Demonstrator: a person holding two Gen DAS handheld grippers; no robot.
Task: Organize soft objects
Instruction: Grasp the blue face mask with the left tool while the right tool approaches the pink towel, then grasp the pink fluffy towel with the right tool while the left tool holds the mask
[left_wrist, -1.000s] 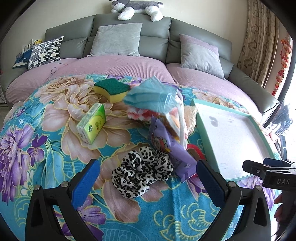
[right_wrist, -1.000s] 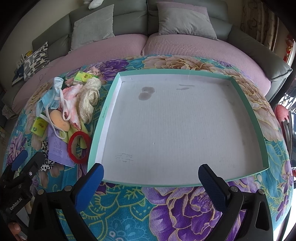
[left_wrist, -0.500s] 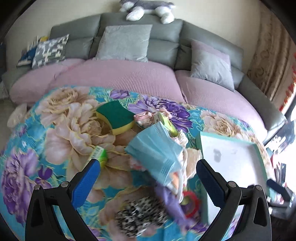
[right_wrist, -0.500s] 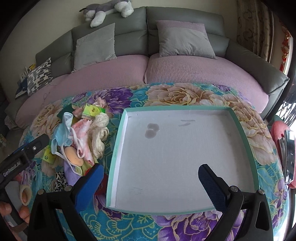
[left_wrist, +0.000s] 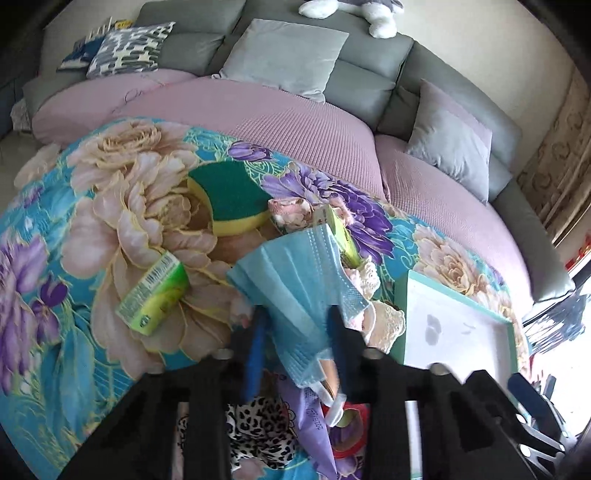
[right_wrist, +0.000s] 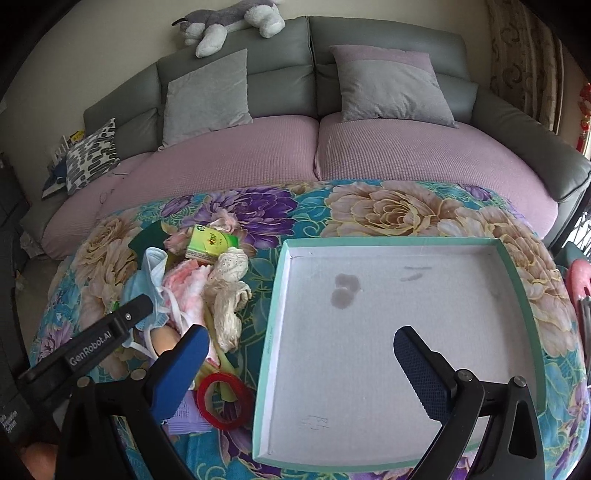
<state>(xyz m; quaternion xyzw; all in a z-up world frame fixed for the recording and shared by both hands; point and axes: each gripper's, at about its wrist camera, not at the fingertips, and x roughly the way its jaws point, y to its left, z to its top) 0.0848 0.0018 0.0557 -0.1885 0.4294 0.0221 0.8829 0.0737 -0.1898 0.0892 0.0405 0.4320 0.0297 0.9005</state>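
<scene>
While our left gripper (left_wrist: 295, 332) pinches the blue face mask (left_wrist: 295, 284) atop the pile of soft things near the desk's (right_wrist: 406, 206) left edge, our right gripper (right_wrist: 295, 354) hangs wide open and empty. It hovers over the white tray's (right_wrist: 275, 295) near-left corner.

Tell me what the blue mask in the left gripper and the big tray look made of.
Blue face mask: thin, matte nonwoven fabric, judging by its pleats and limp drape between the left gripper fingers. Tray: apparently cardboard, with thin teal walls and a white matte floor that is stained and scuffed.
</scene>
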